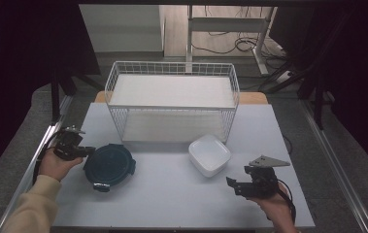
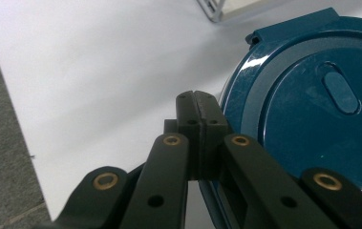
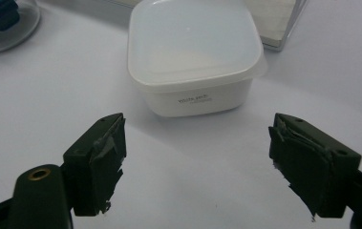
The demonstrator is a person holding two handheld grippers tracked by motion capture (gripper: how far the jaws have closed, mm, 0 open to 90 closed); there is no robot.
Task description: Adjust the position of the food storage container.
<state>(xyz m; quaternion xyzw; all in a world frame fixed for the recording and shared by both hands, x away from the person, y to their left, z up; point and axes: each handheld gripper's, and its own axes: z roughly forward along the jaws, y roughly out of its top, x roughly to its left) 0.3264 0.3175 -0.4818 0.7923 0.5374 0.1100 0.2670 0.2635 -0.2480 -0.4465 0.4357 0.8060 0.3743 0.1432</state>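
The round blue box (image 1: 108, 165) sits flat on the white table (image 1: 172, 194), near its left edge, with its lid facing up. It is round, so it has no long side. One clip sticks out at its near edge and one at its right edge. The left gripper (image 1: 88, 151) is right at the box's left rim, and its jaws are pressed tight together with nothing between them. In the left gripper view the jaws stand just beside the shiny blue rim (image 2: 312, 109), and a small oval bump shows on the lid.

The white square tub (image 1: 209, 155) sits flat, right of the middle, just in front of the wire basket (image 1: 172, 99). The right gripper (image 1: 234, 185) is near it with jaws spread wide, holding nothing. The right gripper view shows small writing on the tub's side (image 3: 195, 100).
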